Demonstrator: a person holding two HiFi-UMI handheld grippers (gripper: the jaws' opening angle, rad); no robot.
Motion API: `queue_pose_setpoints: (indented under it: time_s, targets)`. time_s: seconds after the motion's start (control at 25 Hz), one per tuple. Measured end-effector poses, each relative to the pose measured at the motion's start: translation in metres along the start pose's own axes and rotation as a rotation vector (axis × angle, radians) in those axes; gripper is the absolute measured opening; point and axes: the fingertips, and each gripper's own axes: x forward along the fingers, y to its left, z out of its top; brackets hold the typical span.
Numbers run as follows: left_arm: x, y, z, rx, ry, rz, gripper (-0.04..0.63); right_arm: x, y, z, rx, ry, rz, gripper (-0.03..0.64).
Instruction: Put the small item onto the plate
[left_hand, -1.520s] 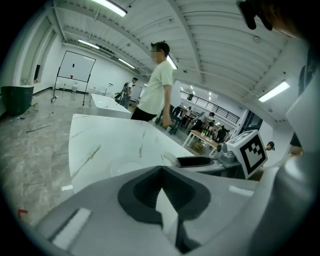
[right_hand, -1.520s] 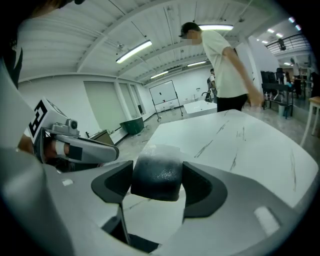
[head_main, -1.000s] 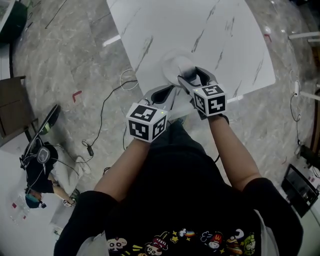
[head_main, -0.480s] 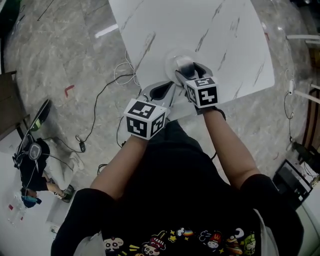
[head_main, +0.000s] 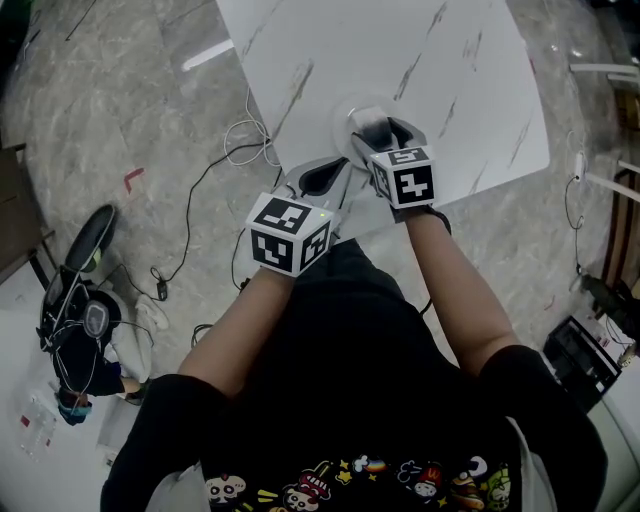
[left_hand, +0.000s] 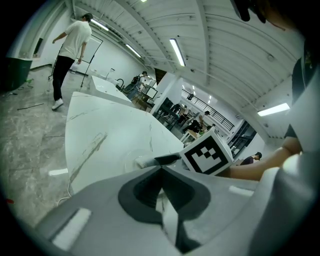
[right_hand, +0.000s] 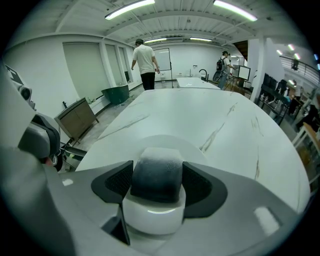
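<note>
A round white plate (head_main: 343, 118) lies near the front edge of the white marble table (head_main: 450, 70). My right gripper (head_main: 385, 132) hangs over the plate, shut on the small item (right_hand: 157, 176), a pale rounded block with a dark shaded top. In the right gripper view the plate (right_hand: 165, 141) shows just beyond the held item. My left gripper (head_main: 332, 176) is at the table's front edge, left of the plate, with its jaws together and nothing in them. The left gripper view shows the item (left_hand: 145, 161) over the plate (left_hand: 126, 159), and my left gripper (left_hand: 161, 194) shut.
Cables (head_main: 235, 150) lie on the stone floor left of the table. A black case (head_main: 88, 240) and gear sit on the floor at far left. A person (right_hand: 145, 62) stands far off beyond the table, next to a green bin (right_hand: 116, 93).
My right gripper with the item has edged forward over the plate. The left gripper has barely moved. The head view has shifted a little.
</note>
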Motion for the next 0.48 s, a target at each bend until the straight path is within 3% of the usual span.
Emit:
queue_pose_setpoints:
  time_s: [0.48]
  targets:
    - [-0.001, -0.0058, -0.0085, 0.005, 0.001, -0.008, 0.002, -0.004, -0.0024, -0.0106, -0.04, 0.0, -0.015, 0.336]
